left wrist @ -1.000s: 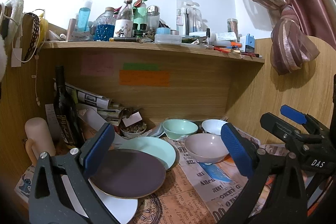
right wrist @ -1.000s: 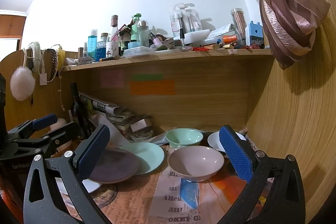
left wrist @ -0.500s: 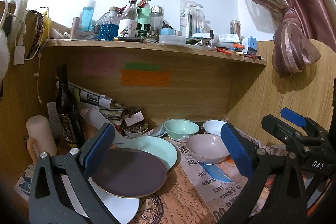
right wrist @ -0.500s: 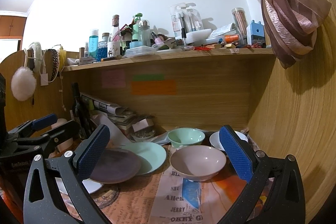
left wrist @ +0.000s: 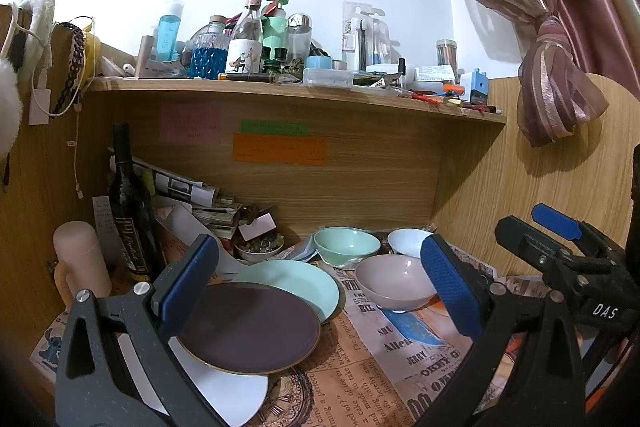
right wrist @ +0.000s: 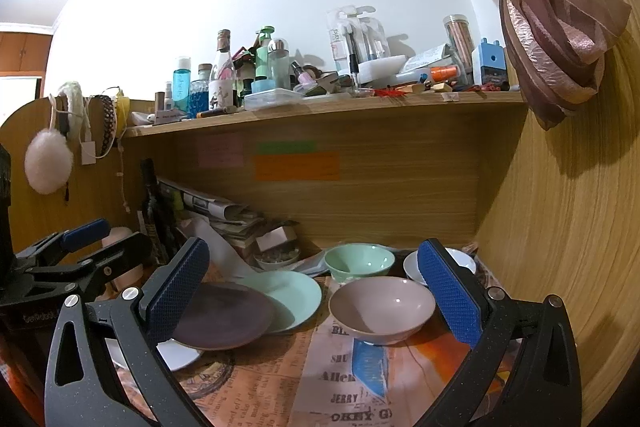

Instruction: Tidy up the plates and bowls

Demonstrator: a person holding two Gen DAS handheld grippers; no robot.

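On the desk (left wrist: pixel 352 379) under the wooden shelf (left wrist: pixel 296 95), newspaper covers the surface and all the dishes sit on it, glazed, round and smooth. Three plates lie flat, overlapping in a left-side stack: purple plate (left wrist: pixel 250 327) on top with a thin gold rim, mint plate (left wrist: pixel 298 283) tucked under its far edge, white plate (left wrist: pixel 224 393) under its near edge. Three bowls stand upright, mouths up: pink bowl (right wrist: pixel 382 307) nearest you, mint bowl (right wrist: pixel 359 261) behind it, white bowl (left wrist: pixel 408 241) to the right near the side panel. All are round, so there's no long axis to call. A small dish of bits (left wrist: pixel 259 249) sits behind the plates by a dark bottle (left wrist: pixel 128 203) and rolled papers. Your left gripper (left wrist: pixel 320 287) is wide open and empty, blue textured pads flanking the plates and pink bowl. Your right gripper (right wrist: pixel 316 293) is also wide open and empty, its pads framing the purple plate and pink bowl. Room is tight: back panel behind the bowls, wood side wall close on the right, clutter on the left. The open newspaper patch is in front of the pink bowl.
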